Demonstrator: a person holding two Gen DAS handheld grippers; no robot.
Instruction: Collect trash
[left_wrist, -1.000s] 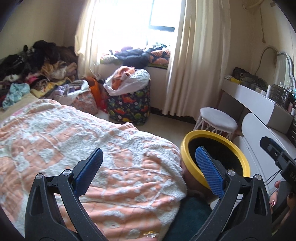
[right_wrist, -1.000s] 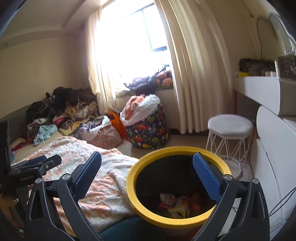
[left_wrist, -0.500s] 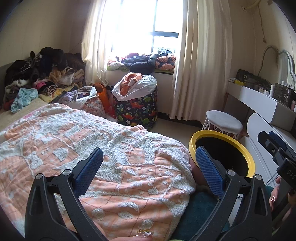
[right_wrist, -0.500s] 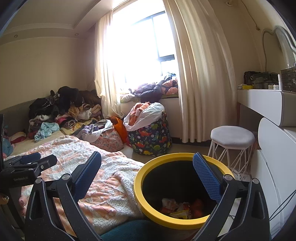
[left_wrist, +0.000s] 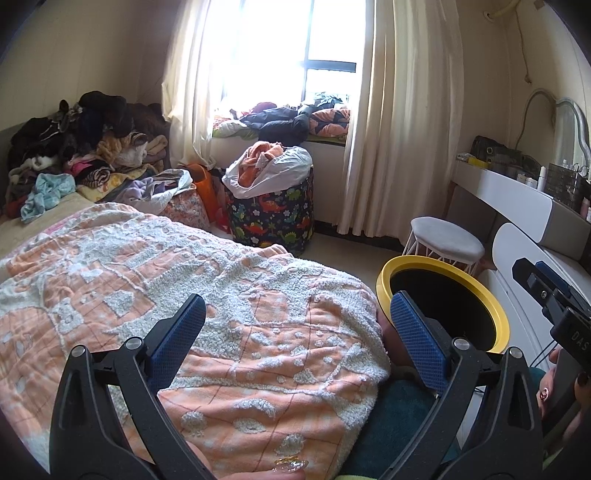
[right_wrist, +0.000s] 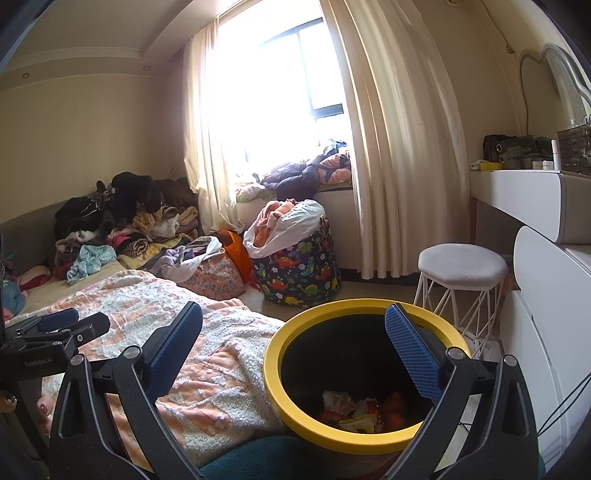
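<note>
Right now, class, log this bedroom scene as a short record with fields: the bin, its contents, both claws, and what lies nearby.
bin: yellow-rimmed bin, upright beside the bed
contents: crumpled wrappers at the bottom
left claw: left claw open, holding nothing, over the blanket
right claw: right claw open, holding nothing, above the bin
nearby: white stool; dinosaur-print basket full of laundry; clothes pile

Each hand-held gripper (left_wrist: 297, 332) has black arms, silver screws and blue textured pads (right_wrist: 412, 350).
</note>
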